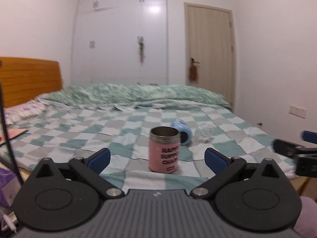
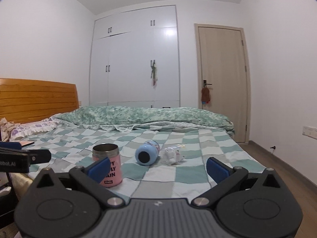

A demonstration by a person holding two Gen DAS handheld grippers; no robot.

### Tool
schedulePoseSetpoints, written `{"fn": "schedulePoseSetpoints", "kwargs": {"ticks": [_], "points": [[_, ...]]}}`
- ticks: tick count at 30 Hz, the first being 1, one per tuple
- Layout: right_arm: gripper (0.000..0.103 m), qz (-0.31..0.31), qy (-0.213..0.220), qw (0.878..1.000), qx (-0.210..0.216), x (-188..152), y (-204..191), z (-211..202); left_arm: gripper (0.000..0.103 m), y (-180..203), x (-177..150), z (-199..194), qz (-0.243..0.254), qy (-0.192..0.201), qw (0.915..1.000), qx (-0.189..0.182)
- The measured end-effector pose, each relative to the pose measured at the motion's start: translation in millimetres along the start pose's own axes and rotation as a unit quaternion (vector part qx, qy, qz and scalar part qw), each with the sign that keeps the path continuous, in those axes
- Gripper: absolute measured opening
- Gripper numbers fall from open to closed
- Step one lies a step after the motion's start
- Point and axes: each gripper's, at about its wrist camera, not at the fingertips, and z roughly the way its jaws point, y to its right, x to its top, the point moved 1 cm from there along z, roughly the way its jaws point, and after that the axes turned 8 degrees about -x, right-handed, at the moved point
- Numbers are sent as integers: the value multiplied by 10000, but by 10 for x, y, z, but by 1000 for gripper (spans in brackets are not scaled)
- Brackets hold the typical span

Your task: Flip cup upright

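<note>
Where checks spread — one cup point(image 1: 164, 149) upright, two point(image 2: 147, 152) toppled.

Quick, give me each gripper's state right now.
Left gripper: open, holding nothing; the pink cup stands ahead of it.
Right gripper: open, holding nothing.

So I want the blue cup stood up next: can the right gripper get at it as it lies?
Probably yes. The right gripper is open, and the blue cup lies on its side ahead with bare bedspread between; the pink cup stands off to the left.
</note>
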Motion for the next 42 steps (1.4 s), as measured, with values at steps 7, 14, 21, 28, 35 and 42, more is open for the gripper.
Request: {"fn": "schedulePoseSetpoints", "kwargs": {"ticks": [7,14,21,28,35,42], "points": [[103,25,43,10000,-78,-158,163,-151,103,90,-174,-28,-55,258,9996,21],[103,176,59,9997,-158,-192,221,-157,103,133,-193,-99,102,459,9989,44],[103,164,60,9997,-152,-205,201,-146,103,122,-199,-98,91,463,9989,84],[103,151,50,9998,-156,-206,189,-145,103,130,-201,-94,113,446,9989,67],[103,155,53,9998,-145,-203,188,-134,103,121,-201,-104,104,460,9989,55],[103,160,47,9998,-148,-207,192,-128,103,109,-207,-105,104,468,9988,61]]}}
